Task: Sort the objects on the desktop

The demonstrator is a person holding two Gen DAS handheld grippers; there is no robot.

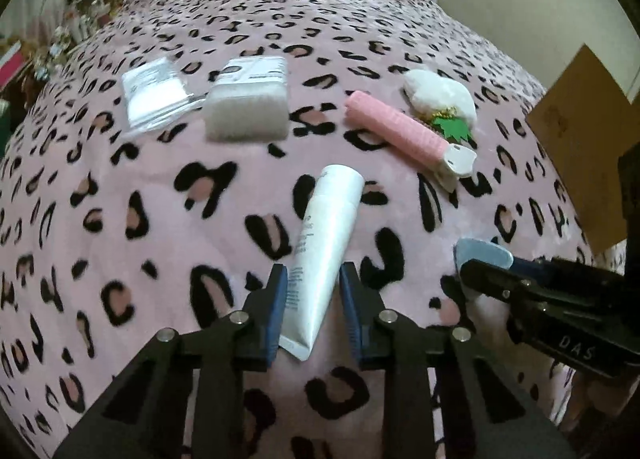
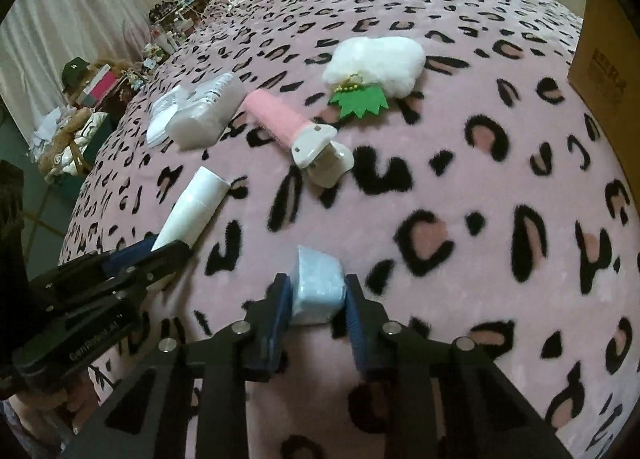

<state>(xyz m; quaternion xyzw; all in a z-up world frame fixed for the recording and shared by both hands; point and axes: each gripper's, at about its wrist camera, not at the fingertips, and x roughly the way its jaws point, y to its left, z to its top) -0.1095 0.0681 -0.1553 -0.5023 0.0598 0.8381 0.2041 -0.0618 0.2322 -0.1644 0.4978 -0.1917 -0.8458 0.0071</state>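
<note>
While my left gripper (image 1: pixel 313 283) straddles the lower half of the white tube (image 1: pixel 326 255), its 2 blue pads sit beside the tube with a small gap showing, so I cannot tell whether they grip it. My right gripper (image 2: pixel 318 293) is clenched on the pale blue packet (image 2: pixel 318 289), low over the leopard-print blanket (image 2: pixel 480 187). Ahead of my right gripper lies the pink hair roller clip (image 2: pixel 292 127), and just beyond it the white fluffy charm (image 2: pixel 376 59) with its green leaf. Ahead-left of my left gripper lie the cotton pad pack (image 1: pixel 248 99) and the flat plastic sachet (image 1: pixel 154 97). A cardboard box (image 1: pixel 580 139) stands far right.
</note>
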